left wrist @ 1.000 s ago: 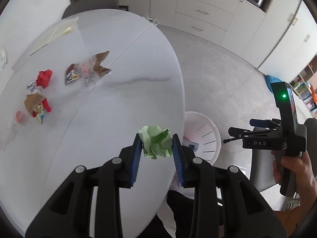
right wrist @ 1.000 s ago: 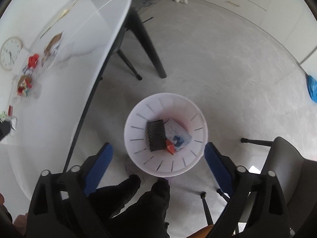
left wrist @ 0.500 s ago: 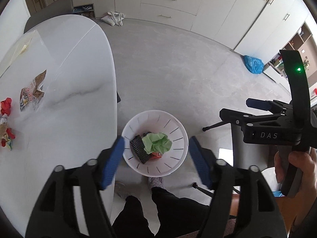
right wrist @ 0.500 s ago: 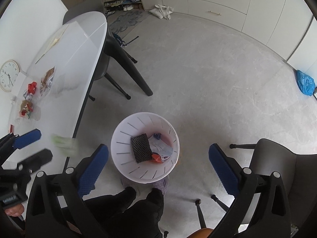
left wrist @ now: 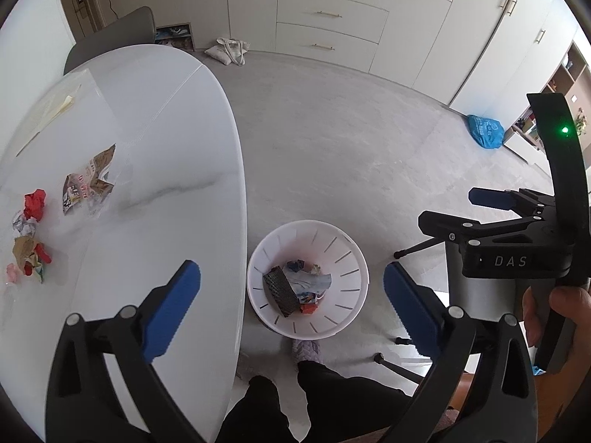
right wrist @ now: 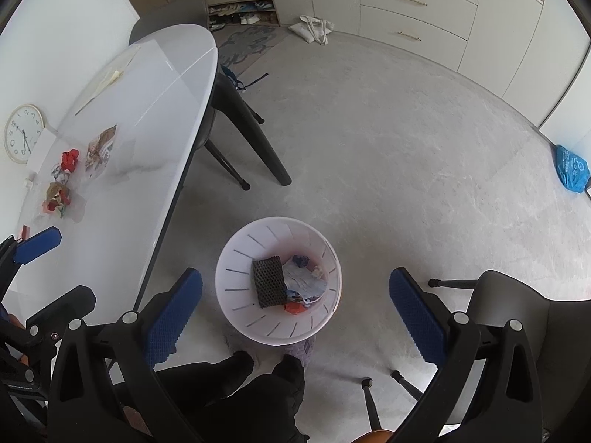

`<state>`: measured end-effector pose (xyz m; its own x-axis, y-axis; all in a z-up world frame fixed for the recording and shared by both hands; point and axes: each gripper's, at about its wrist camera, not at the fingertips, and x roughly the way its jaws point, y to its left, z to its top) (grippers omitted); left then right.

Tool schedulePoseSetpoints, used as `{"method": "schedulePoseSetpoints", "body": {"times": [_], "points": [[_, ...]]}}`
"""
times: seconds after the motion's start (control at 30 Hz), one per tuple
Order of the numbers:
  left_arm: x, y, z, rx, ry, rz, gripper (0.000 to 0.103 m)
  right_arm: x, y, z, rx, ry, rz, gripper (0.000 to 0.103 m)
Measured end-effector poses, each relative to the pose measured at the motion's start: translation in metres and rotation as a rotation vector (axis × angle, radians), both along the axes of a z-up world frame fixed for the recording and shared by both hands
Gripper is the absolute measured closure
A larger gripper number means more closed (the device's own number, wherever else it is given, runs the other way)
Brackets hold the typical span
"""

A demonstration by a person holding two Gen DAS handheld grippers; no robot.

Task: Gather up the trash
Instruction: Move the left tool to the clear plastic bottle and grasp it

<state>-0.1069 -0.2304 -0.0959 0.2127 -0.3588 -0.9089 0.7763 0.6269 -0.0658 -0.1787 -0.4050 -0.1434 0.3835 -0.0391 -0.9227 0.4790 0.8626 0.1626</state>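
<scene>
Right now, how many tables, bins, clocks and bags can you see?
table: 1
bin: 1
clock: 1
bags: 2 (blue bag, white bag)
Total: 5

- Both wrist cameras are looking steeply down from above, well clear of the floor.
- Both are sharing the white bin (left wrist: 307, 277) (right wrist: 277, 280) and table (left wrist: 177, 170) (right wrist: 147, 118).
</scene>
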Motion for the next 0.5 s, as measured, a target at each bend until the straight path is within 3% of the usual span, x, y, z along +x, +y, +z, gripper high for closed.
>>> {"method": "schedulePoseSetpoints", "body": {"times": [0.23, 0.5], "points": [[0.024, 0.031, 0.007, -0.014, -0.021, 0.116, 0.008, 0.019, 0.022, 0.011, -0.016, -0.02, 0.035, 0.003], [0.088, 0.122, 0.015, -0.035, -0.039, 0.42, 0.008, 0.076, 0.074, 0.033, 0.0, -0.094, 0.151, 0.003]]}}
